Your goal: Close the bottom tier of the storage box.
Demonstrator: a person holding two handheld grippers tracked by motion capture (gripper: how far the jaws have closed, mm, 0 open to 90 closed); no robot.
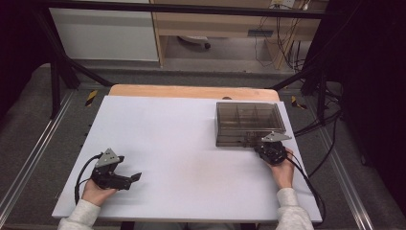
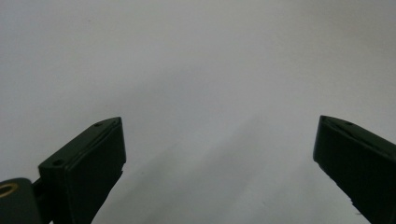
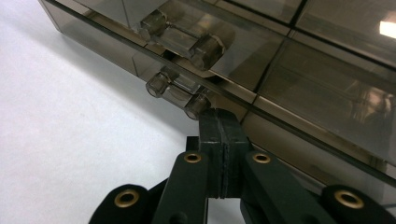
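Handling: judging by its thin smoky walls, the compartment box (image 1: 249, 123) looked light, stiff and slick, a hard plastic that would probably crack or skate away under a hard shove.
Place: it sat at about two o'clock on the worktop (image 1: 182, 158), lid down, near the far right corner.
Hold: the clear latch (image 3: 180, 91) on its near wall seemed the spot to work (the smooth walls offer little to pinch).
Right gripper (image 3: 220, 122): its jaws were pressed together on nothing, the tips just beside that latch.
Left gripper (image 1: 135, 177): it rested at eight o'clock, well apart from the box, its jaws wide apart over bare white.
Surface: white, matte, flat, likely low in grip.
Room: dark frame bars, grey floor, cables at one o'clock.
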